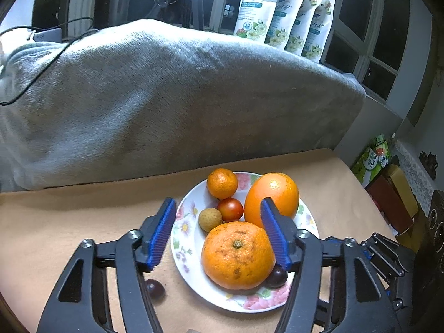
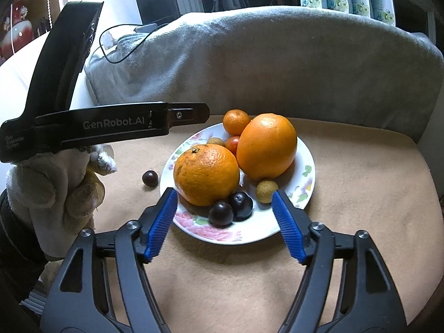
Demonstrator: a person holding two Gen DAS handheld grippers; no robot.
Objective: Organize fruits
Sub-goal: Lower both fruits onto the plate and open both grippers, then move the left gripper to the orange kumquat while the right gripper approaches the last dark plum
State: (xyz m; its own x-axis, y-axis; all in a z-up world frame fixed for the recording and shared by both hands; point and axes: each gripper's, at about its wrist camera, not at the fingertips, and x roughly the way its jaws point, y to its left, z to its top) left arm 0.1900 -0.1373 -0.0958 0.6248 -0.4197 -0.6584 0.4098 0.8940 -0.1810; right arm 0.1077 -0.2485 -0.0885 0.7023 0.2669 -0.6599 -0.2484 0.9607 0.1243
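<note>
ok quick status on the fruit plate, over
Left gripper open, empty. Right gripper open, empty. Plate loaded; one dark fruit loose on the table beside it. Nothing in the way.

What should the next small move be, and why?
Probably reach the left hand-held gripper for the stray dark fruit on the tan cloth. Its jaws are open and empty, and that fruit is the only one outside the floral plate, lying on that gripper's side.
</note>
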